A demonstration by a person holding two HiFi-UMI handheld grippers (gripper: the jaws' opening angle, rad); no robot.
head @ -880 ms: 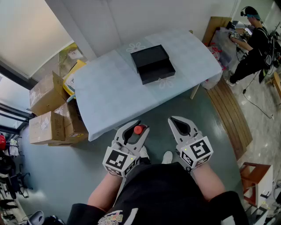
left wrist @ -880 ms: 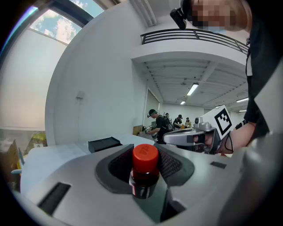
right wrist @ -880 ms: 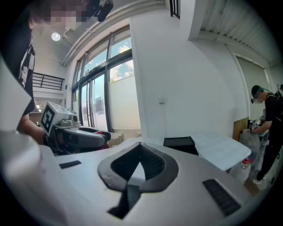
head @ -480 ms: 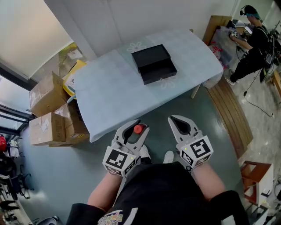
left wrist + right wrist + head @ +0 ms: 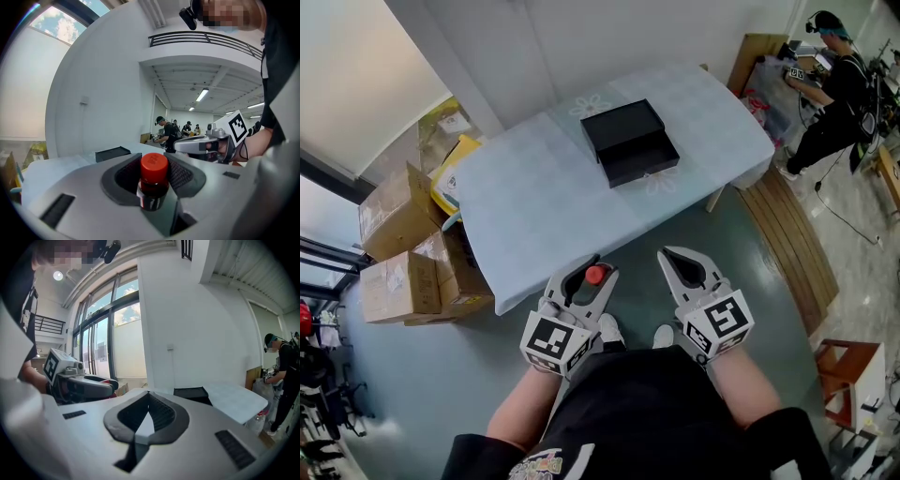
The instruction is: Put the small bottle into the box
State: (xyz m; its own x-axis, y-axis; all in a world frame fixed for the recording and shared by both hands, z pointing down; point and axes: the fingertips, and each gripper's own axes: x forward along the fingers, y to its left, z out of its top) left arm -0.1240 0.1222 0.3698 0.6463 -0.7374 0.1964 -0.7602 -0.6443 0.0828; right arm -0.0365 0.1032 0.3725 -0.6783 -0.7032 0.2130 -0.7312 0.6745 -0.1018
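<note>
The left gripper (image 5: 590, 267) is clamped on the small bottle (image 5: 153, 174), its red cap upward, close to the person's body and above the floor; just beside it, the right gripper (image 5: 675, 259) has its jaws together with nothing between them; farther on, the black box (image 5: 629, 141) lies on the table (image 5: 534, 211), well apart from both grippers; beyond the table stands another person (image 5: 834, 89).

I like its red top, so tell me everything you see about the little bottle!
The small bottle has a round red cap over a dark body with a pale label band, too blurred to read. It stands cap up between the jaws of the left gripper, whose dark ribbed pads press its sides. Nothing else touches it; it is held in the air, short of the table.
</note>
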